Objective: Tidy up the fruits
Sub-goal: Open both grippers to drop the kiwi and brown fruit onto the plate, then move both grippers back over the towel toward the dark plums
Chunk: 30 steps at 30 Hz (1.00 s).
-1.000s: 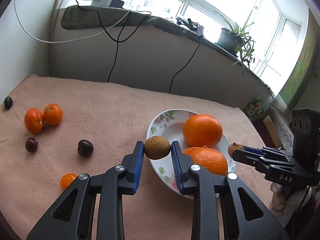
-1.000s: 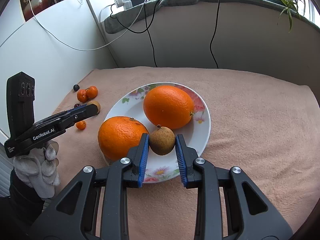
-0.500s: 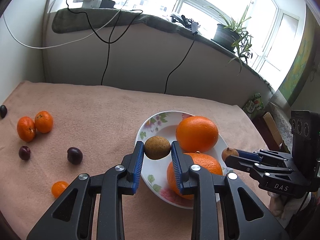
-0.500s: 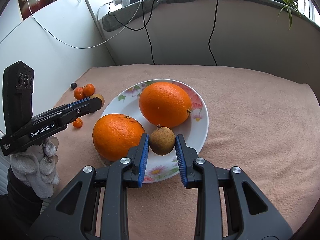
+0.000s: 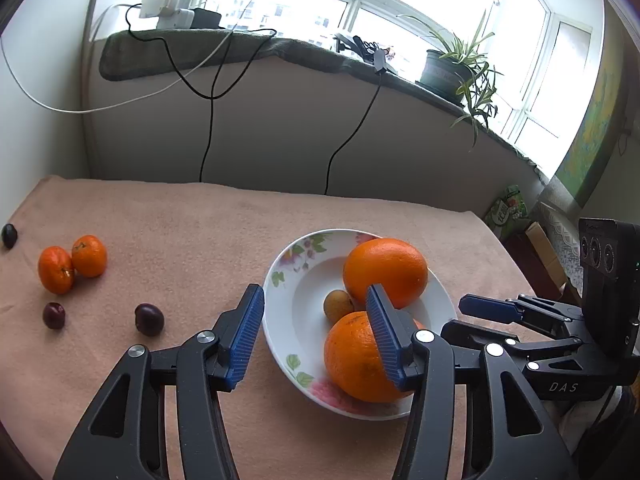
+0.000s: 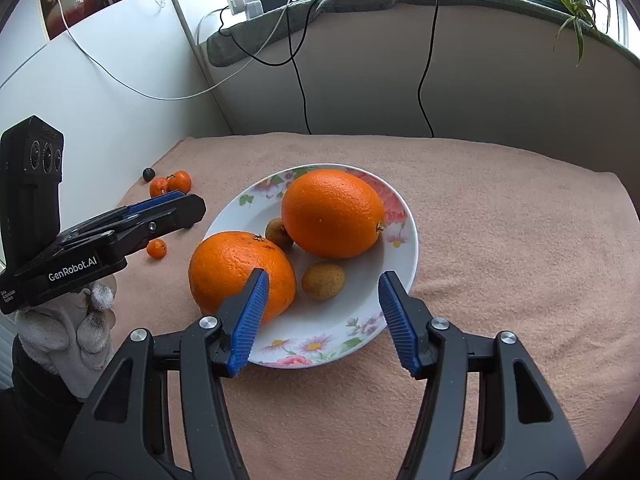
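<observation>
A flowered white plate (image 5: 298,320) (image 6: 404,264) holds two large oranges (image 5: 386,272) (image 6: 332,212) and two small brown fruits. One brown fruit (image 5: 337,305) (image 6: 280,233) lies between the oranges, the other (image 6: 323,280) at the plate's near side. My left gripper (image 5: 316,334) is open and empty above the plate's left rim. My right gripper (image 6: 323,326) is open and empty above the plate's near rim. Two tangerines (image 5: 72,262), two dark plums (image 5: 149,319) and a dark fruit (image 5: 9,235) lie on the cloth at left.
A pink cloth (image 6: 500,240) covers the table. A small tangerine (image 6: 157,248) lies by the left gripper. A wall with hanging cables (image 5: 208,136) runs behind the table. A potted plant (image 5: 452,68) stands on the sill.
Both grippers have opened and let go of their brown fruits, which now lie in the plate. Both grippers have drawn back a little.
</observation>
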Each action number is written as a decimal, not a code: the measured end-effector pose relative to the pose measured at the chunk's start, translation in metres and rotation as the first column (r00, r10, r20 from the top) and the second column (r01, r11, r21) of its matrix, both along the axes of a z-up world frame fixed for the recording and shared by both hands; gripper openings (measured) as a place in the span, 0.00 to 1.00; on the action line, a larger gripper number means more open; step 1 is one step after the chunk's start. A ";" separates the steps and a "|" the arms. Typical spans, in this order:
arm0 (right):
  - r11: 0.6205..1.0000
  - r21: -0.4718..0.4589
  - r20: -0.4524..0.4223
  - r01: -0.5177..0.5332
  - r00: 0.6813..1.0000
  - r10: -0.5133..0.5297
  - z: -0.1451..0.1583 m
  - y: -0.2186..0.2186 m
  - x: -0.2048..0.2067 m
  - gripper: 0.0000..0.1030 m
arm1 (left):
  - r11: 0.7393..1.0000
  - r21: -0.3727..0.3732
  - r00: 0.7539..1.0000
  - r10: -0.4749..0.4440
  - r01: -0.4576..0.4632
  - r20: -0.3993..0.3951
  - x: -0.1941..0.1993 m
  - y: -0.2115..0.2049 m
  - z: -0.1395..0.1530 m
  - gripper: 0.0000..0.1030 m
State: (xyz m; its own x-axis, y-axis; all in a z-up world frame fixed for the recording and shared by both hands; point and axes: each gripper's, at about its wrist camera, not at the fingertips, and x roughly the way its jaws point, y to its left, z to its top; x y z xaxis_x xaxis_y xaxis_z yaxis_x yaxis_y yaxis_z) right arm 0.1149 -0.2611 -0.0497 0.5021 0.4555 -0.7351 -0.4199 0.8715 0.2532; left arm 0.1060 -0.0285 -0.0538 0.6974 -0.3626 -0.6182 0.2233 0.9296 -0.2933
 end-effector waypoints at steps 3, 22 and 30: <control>1.000 0.003 0.008 -0.002 1.000 0.002 0.002 0.002 0.000 0.73 | 1.000 0.010 1.000 0.008 -0.008 0.000 -0.001 -0.001 0.001 0.71; 1.000 0.010 0.023 -0.005 1.000 0.004 0.013 0.013 0.002 0.79 | 0.992 0.099 0.996 0.075 -0.079 0.038 -0.011 0.010 0.011 0.79; 0.999 0.013 0.050 -0.045 0.998 0.044 0.025 0.035 0.006 0.79 | 0.988 0.096 0.992 0.114 -0.118 0.046 -0.019 0.036 0.010 0.79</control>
